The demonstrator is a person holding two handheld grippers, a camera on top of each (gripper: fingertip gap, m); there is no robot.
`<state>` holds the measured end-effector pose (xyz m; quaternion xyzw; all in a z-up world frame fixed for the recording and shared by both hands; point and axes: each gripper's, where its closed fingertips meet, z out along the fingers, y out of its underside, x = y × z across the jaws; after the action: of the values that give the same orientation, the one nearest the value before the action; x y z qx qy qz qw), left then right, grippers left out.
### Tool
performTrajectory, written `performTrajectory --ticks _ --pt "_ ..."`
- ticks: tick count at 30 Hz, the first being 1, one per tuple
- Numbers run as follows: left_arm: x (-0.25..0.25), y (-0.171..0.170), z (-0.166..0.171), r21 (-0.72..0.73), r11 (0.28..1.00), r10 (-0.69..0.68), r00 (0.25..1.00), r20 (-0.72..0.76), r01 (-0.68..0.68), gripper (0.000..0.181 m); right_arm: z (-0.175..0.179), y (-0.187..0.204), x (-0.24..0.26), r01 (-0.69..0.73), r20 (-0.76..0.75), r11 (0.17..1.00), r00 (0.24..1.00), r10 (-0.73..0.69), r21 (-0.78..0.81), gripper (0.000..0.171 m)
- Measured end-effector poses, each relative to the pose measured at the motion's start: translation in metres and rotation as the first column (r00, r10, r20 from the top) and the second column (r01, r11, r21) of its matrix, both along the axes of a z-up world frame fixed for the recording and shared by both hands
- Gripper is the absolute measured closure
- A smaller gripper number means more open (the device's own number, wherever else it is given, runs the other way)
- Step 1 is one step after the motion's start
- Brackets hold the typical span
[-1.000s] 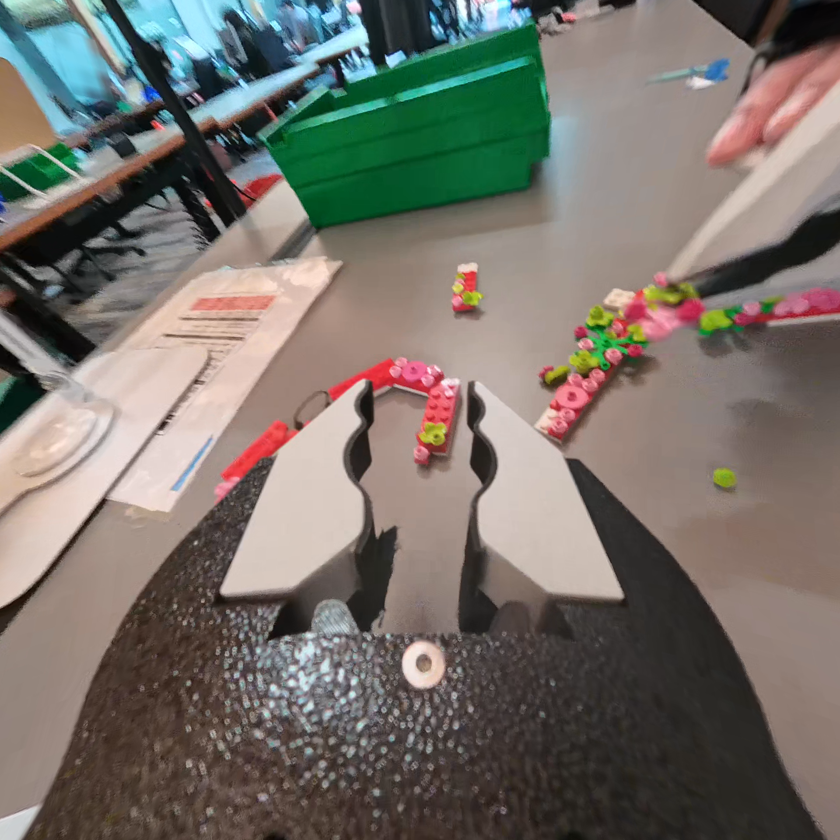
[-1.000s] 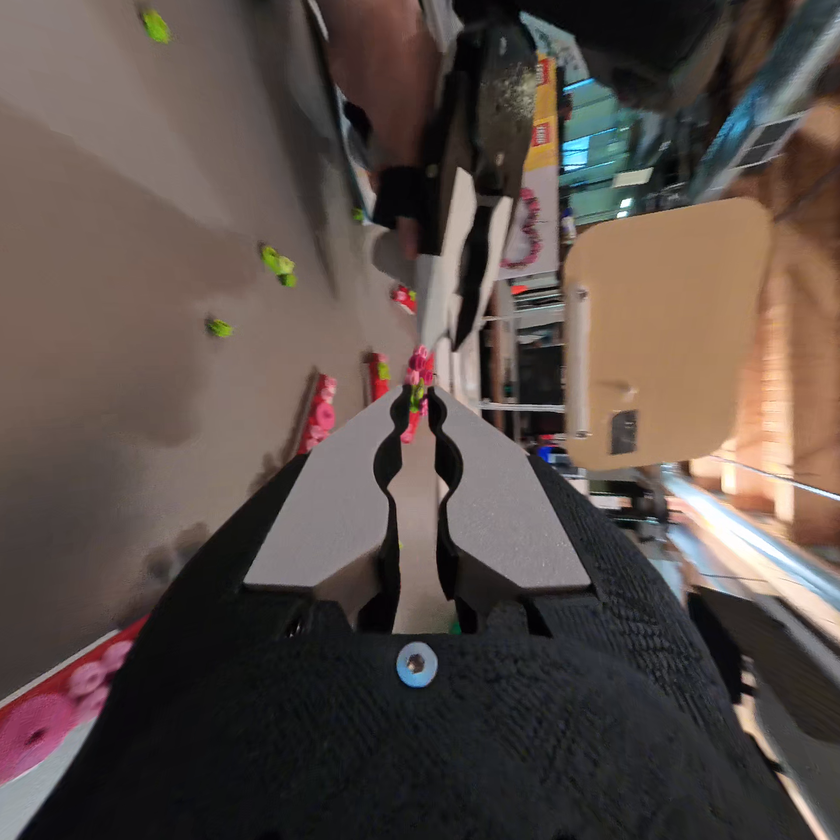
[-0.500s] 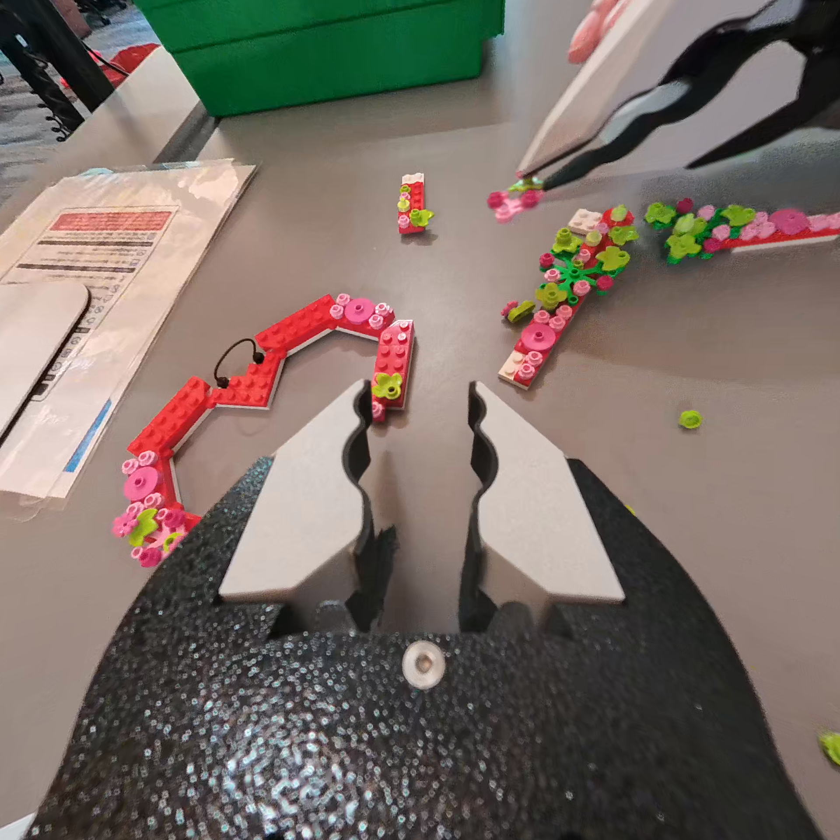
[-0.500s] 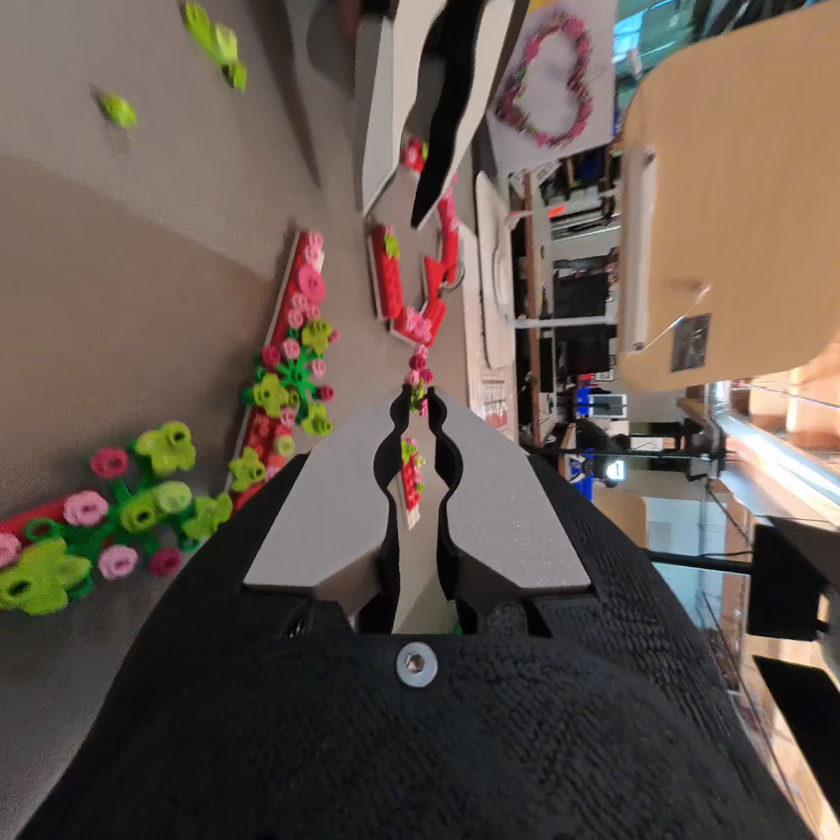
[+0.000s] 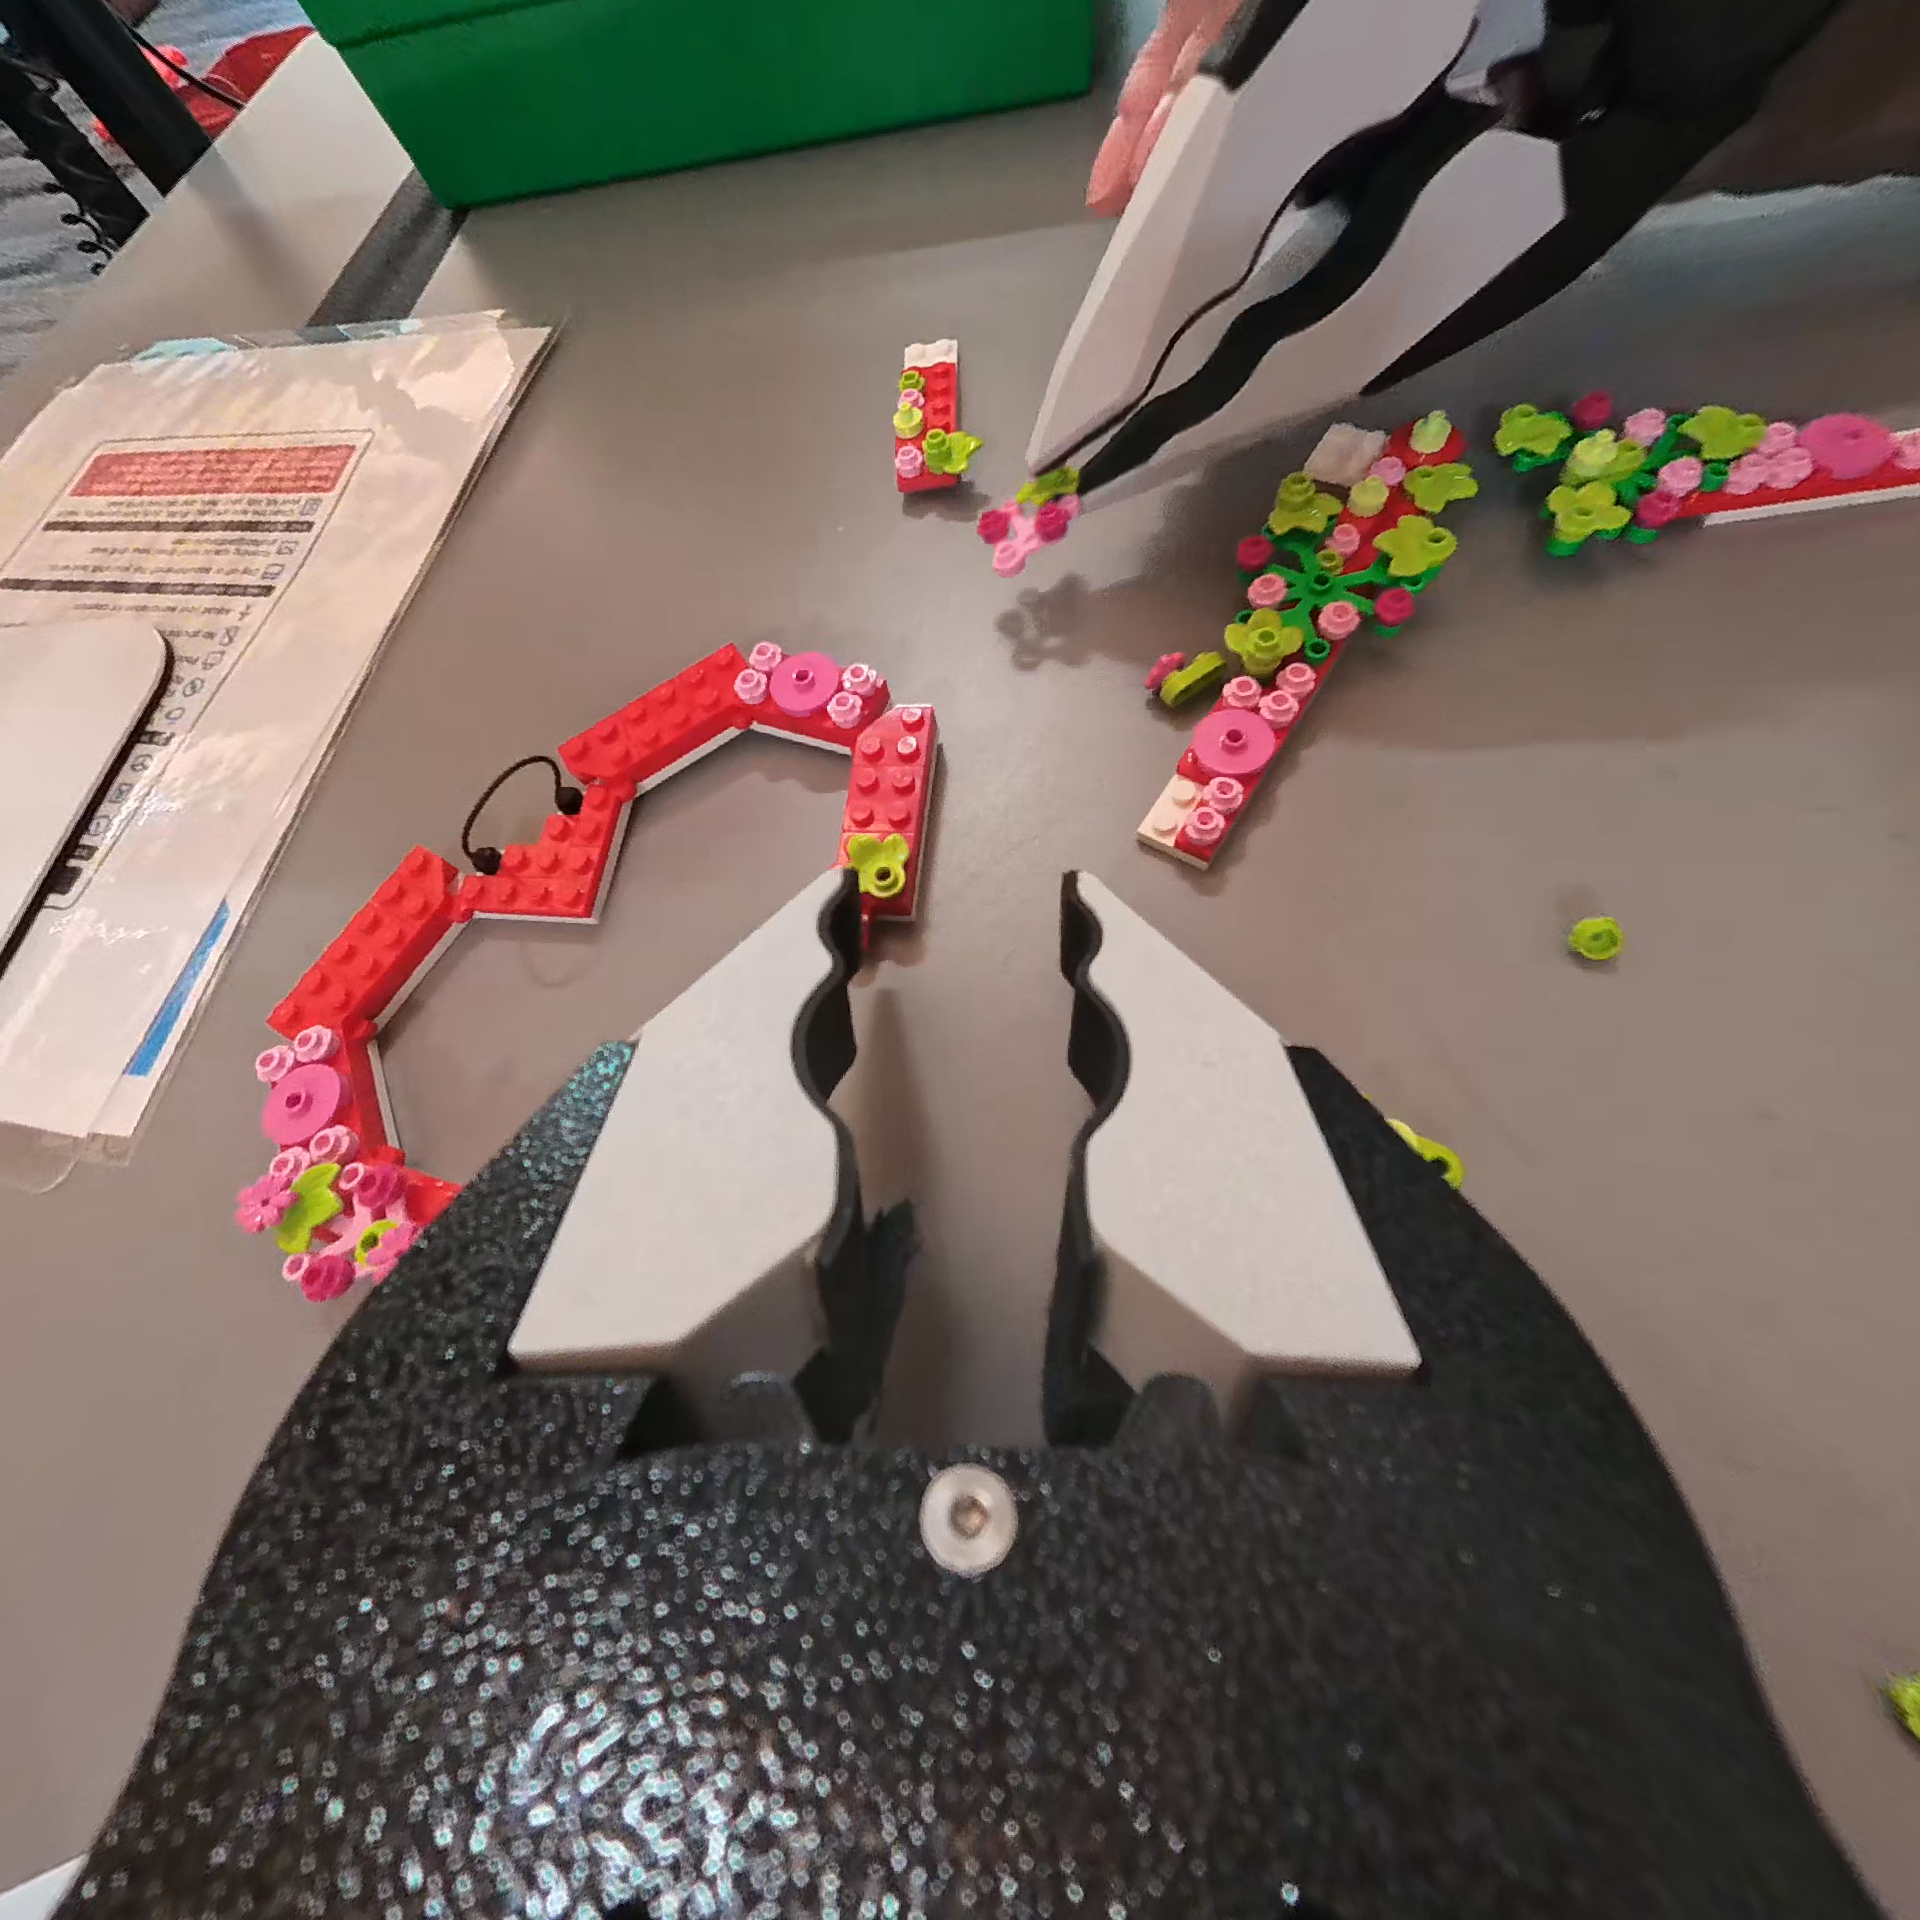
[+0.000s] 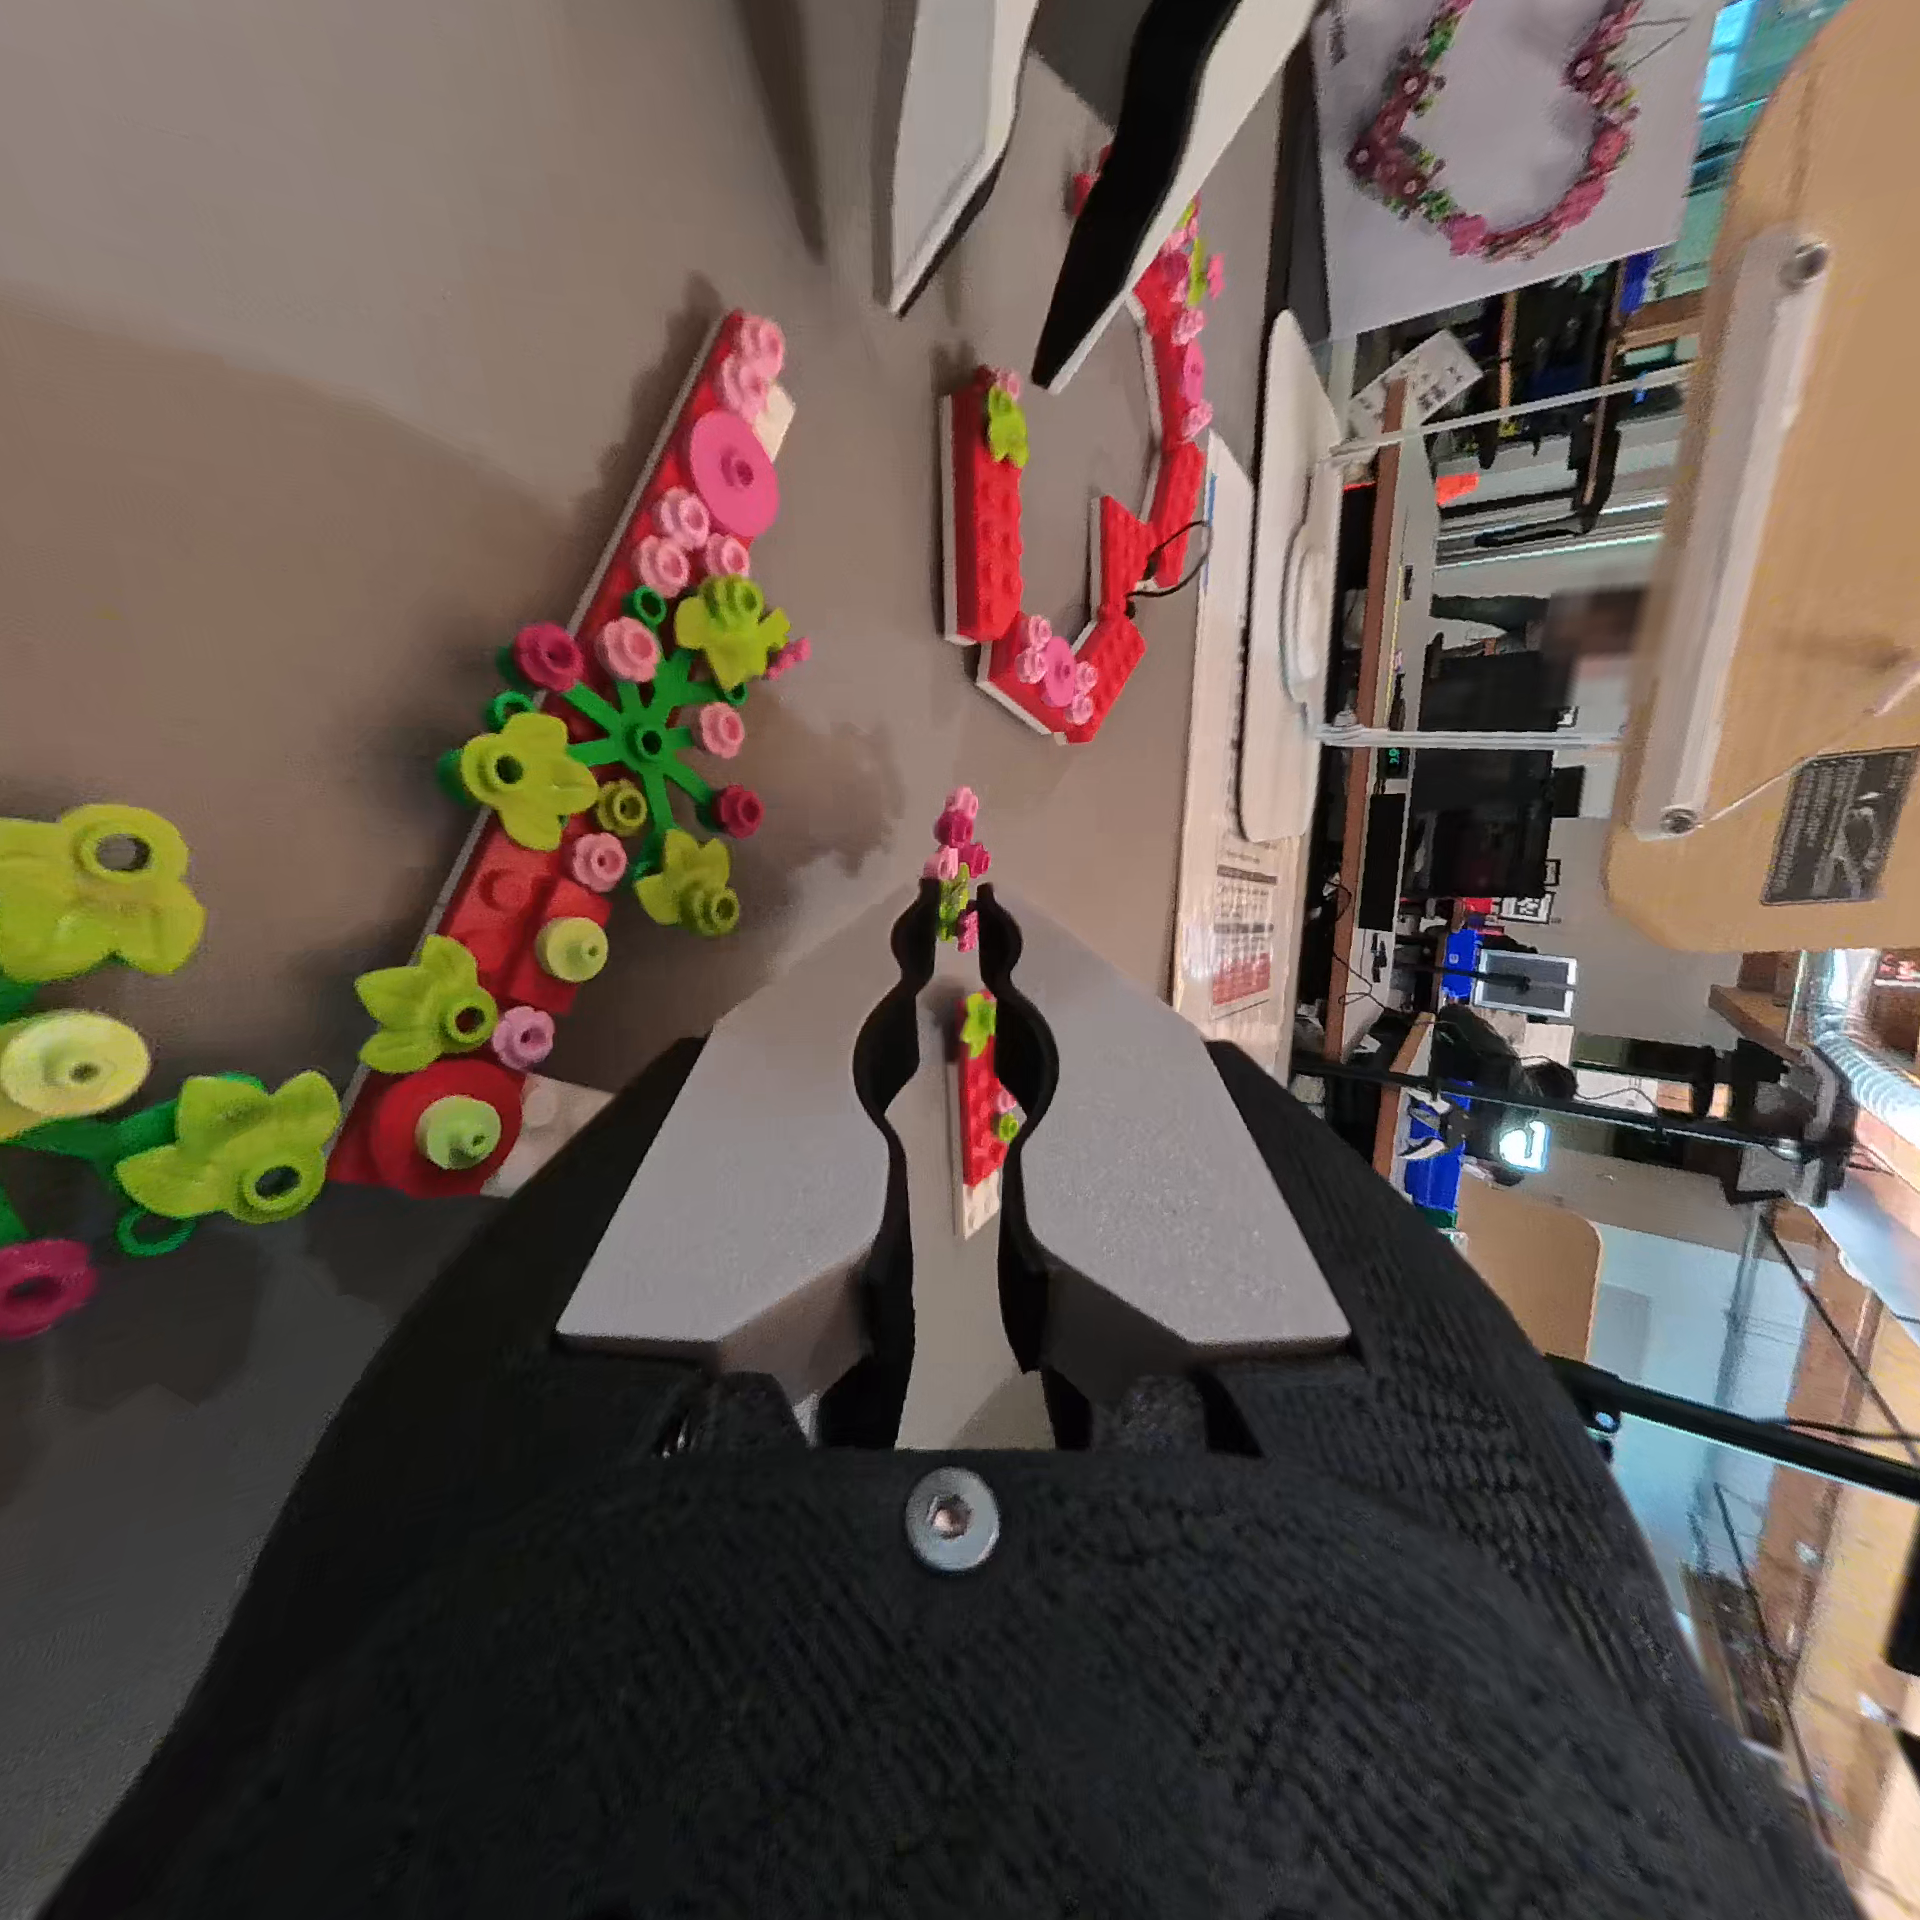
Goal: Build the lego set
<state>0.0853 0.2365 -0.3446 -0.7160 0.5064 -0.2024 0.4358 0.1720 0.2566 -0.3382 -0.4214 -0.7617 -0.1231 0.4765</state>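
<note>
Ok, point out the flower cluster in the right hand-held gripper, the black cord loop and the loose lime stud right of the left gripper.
flower cluster (image 5: 1027, 516): left wrist view, pink blossoms.
cord loop (image 5: 516, 779): left wrist view, top arc.
lime stud (image 5: 1596, 936): left wrist view, centre.

From the left tongs (image 5: 961, 904), parted over bare counter (image 5: 1558, 1195), the lane toward 12 o'clock runs clear to the right tongs (image 5: 1060, 480), which block it there, pinched on a small flower cluster (image 5: 1023, 520) hanging above the surface. At 10 o'clock the red curved strip (image 5: 623, 769) touches the left fingertip. At 1 o'clock lies a straight flowered strip (image 5: 1288, 644); a loose green stud (image 5: 1596, 935) sits at 3. The green bin (image 5: 727, 94) walls off the far edge.
</note>
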Motion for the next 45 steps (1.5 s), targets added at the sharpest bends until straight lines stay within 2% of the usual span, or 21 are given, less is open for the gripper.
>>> performTrajectory --ticks 3,13,18,28,36,45 --pt "0.001 -0.001 -0.004 -0.004 1.0 -0.006 1.0 -0.027 0.006 0.145 -0.008 0.003 0.004 0.0 0.04 1.0 0.999 0.001 -0.016 0.166" --pt "0.001 0.0 -0.005 -0.009 1.0 -0.004 1.0 -0.03 0.004 0.147 -0.014 0.002 0.002 -0.006 0.014 0.999 1.0 0.007 -0.053 0.165" --pt "-0.002 0.008 -0.002 0.006 0.999 0.043 0.999 -0.017 -0.043 0.147 0.0 0.007 -0.004 0.009 -0.051 1.0 0.999 -0.01 -0.012 0.166" --pt "0.004 0.025 -0.008 -0.028 0.998 0.047 0.997 -0.055 -0.049 0.151 0.023 0.002 -0.042 -0.12 -0.168 0.992 0.979 0.111 -0.046 0.165" --pt "0.001 0.022 -0.011 -0.064 0.997 0.035 0.997 -0.068 -0.04 0.158 0.007 -0.001 -0.056 -0.176 -0.076 0.984 0.982 0.176 0.001 0.165" --pt "0.002 0.02 -0.013 -0.077 0.996 0.039 0.995 -0.092 -0.046 0.164 0.001 0.0 -0.064 -0.189 -0.047 0.982 0.981 0.19 0.019 0.165"
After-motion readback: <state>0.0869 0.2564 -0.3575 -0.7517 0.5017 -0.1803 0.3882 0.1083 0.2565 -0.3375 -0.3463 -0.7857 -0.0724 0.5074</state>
